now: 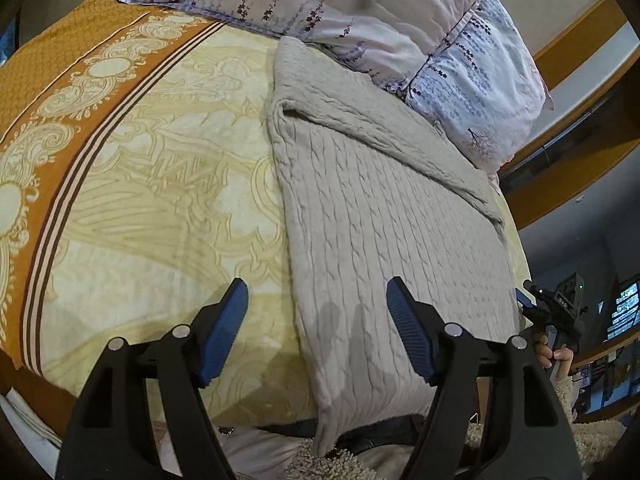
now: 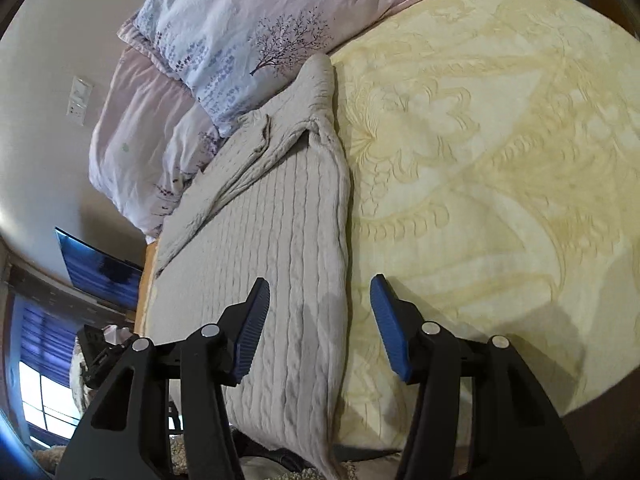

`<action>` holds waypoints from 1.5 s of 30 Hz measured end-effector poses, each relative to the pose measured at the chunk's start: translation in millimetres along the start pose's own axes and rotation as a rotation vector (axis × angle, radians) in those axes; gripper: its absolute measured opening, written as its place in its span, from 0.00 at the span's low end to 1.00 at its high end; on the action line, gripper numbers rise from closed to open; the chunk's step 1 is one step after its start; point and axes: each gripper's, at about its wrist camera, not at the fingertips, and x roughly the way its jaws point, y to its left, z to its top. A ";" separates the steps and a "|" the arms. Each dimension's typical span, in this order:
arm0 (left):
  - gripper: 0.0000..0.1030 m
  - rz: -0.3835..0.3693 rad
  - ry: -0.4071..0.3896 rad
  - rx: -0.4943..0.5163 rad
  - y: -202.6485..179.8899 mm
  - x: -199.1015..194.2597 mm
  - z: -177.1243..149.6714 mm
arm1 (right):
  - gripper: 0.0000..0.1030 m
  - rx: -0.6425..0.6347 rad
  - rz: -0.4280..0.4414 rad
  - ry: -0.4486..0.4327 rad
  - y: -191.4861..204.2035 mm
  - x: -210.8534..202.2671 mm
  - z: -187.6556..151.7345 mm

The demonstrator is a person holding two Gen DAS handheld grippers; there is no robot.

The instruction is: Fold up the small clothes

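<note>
A beige cable-knit sweater [image 1: 384, 216] lies flat on the yellow bedspread [image 1: 160, 200], folded lengthwise with a sleeve laid across its upper part. My left gripper [image 1: 316, 304] is open and empty, hovering over the sweater's near left edge. The sweater also shows in the right wrist view [image 2: 280, 216]. My right gripper [image 2: 318, 300] is open and empty, above the sweater's near right edge. The right gripper also shows at the far right of the left wrist view [image 1: 536, 308].
Floral pillows [image 1: 360, 12] lie at the head of the bed, touching the sweater's top; they also show in the right wrist view [image 2: 224, 40]. The bedspread has an orange patterned border [image 1: 52, 92] on the left. A wooden bed frame [image 1: 560, 184] runs along the right.
</note>
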 end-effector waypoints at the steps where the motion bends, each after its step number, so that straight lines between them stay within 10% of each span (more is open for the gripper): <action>1: 0.68 -0.002 -0.001 0.001 -0.2 -0.7 -1.7 | 0.54 0.004 0.011 0.004 -0.3 -0.9 -2.2; 14: 0.43 -0.201 0.050 -0.031 -1.9 -3.5 -37.6 | 0.44 0.001 0.344 0.127 14.7 9.8 -46.8; 22: 0.36 -0.327 0.111 0.001 -12.0 3.9 -60.6 | 0.30 0.014 0.370 0.195 9.4 12.4 -73.9; 28: 0.35 -0.322 0.143 0.041 -25.9 10.4 -68.3 | 0.10 -0.064 0.332 0.218 22.0 8.9 -84.2; 33: 0.08 -0.269 0.147 0.076 -32.9 12.8 -67.8 | 0.10 -0.158 0.335 0.153 40.7 -0.9 -78.1; 45: 0.06 -0.193 0.093 0.146 -38.6 -4.3 -50.7 | 0.08 -0.250 0.327 -0.025 60.6 -22.6 -58.8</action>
